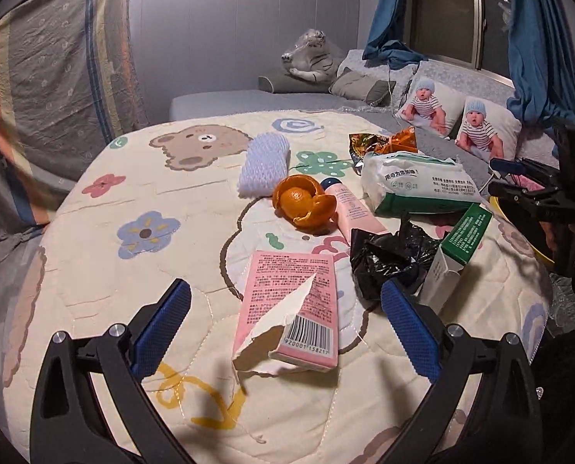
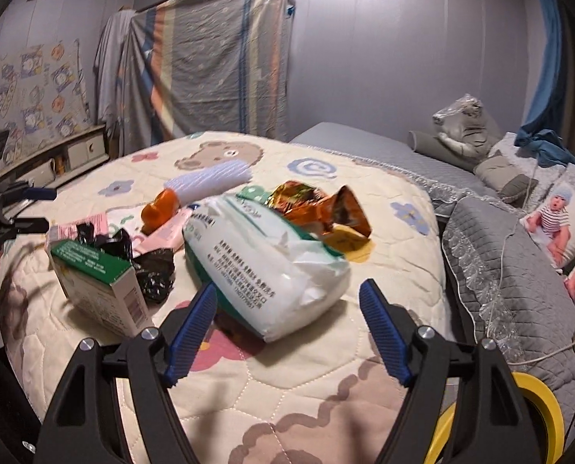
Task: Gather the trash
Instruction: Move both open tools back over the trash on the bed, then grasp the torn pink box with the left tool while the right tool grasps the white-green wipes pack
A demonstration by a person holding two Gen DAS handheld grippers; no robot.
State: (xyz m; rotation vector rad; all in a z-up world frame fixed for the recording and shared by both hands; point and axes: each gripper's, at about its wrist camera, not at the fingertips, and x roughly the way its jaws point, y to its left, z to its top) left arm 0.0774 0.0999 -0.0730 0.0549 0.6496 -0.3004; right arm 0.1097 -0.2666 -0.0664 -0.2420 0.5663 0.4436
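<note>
My left gripper [image 1: 284, 288] is open low over the cartoon quilt [image 1: 132, 201]. A torn pink box [image 1: 291, 309] lies between its jaws, untouched by the pads. My right gripper [image 2: 287, 290] is open around the near end of a white tissue pack [image 2: 264, 263], and its pads stand clear of it. Other litter lies on the quilt: an orange peel [image 1: 303, 203], a white foam net [image 1: 264, 164], a pink tube [image 1: 351, 208], a black plastic bag [image 1: 388, 259], a green-and-white box [image 2: 98, 282] and an orange foil wrapper [image 2: 318, 205].
A yellow-rimmed bin [image 2: 539, 398] sits low at the quilt's right edge under my right gripper. A grey bed cover [image 2: 500, 270], baby-print pillows [image 1: 485, 131] and a white cable [image 2: 500, 290] lie to the right. A draped wardrobe [image 2: 210, 65] stands behind.
</note>
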